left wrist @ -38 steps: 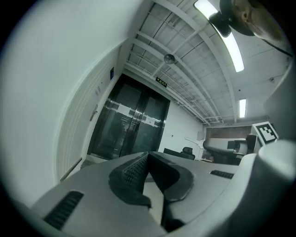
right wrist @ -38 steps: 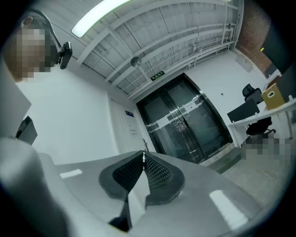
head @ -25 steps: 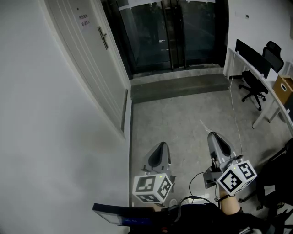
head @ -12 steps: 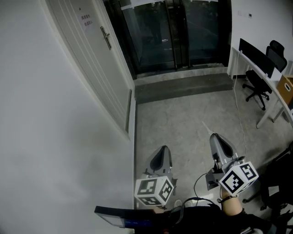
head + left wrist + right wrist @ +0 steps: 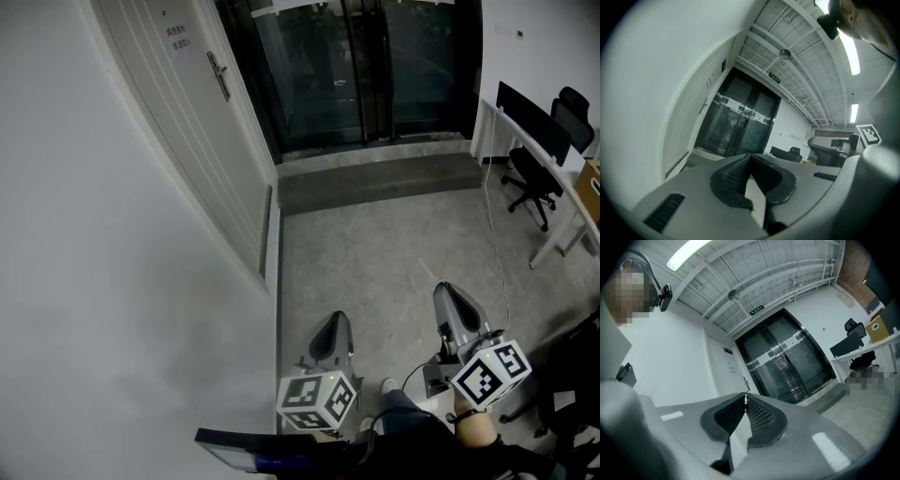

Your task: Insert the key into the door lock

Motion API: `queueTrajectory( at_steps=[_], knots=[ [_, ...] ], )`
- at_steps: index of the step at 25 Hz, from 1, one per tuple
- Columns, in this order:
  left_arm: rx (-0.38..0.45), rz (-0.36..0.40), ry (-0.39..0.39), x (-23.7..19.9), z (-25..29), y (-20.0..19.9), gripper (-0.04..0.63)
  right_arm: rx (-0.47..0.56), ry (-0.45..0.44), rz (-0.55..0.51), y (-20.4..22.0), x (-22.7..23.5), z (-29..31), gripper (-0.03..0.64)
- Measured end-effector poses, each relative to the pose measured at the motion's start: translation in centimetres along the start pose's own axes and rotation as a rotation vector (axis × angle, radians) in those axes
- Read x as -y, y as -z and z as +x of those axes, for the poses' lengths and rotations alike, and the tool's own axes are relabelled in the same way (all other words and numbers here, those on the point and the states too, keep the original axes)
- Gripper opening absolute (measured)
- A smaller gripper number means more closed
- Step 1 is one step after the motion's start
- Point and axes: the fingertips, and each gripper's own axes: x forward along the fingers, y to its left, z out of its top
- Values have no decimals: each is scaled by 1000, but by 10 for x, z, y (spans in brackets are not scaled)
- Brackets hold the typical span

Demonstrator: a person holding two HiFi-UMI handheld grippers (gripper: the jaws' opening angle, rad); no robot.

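Observation:
A white door (image 5: 192, 112) with a metal lever handle (image 5: 218, 75) is set in the left wall, far ahead of both grippers. The handle (image 5: 746, 383) also shows in the right gripper view, and the handle (image 5: 703, 107) shows small in the left gripper view. My right gripper (image 5: 442, 289) is shut, and a thin metal edge of the key (image 5: 746, 396) shows between its pads at the tip. My left gripper (image 5: 335, 319) is shut with nothing seen between its pads. Both are held low over the grey floor, pointing forward.
Dark glass double doors (image 5: 352, 66) stand straight ahead behind a dark floor mat (image 5: 380, 178). A white desk (image 5: 534, 159) with black office chairs (image 5: 530, 173) lines the right side. The plain white wall (image 5: 103, 281) runs close on my left.
The view has slid forward along the corridor, and both grippers sit a little lower in the frame. A leg and shoe have come into view between them. The jaws are unchanged.

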Motion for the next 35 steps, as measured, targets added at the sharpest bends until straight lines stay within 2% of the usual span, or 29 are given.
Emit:
queueTrajectory(
  at_steps=[5, 18, 29, 35],
  knots=[
    [10, 1, -18, -15, 43, -3, 0, 10, -25, -9, -4, 24, 40, 12],
    [73, 37, -37, -28, 205, -63, 0, 11, -99, -5, -51, 107, 189, 12],
    [46, 6, -67, -58, 284, -58, 0, -43, -98, 20, -38, 154, 264, 12],
    [55, 21, -47, -97, 343, -81, 0, -22, -91, 15, -35, 168, 331, 12]
  ],
)
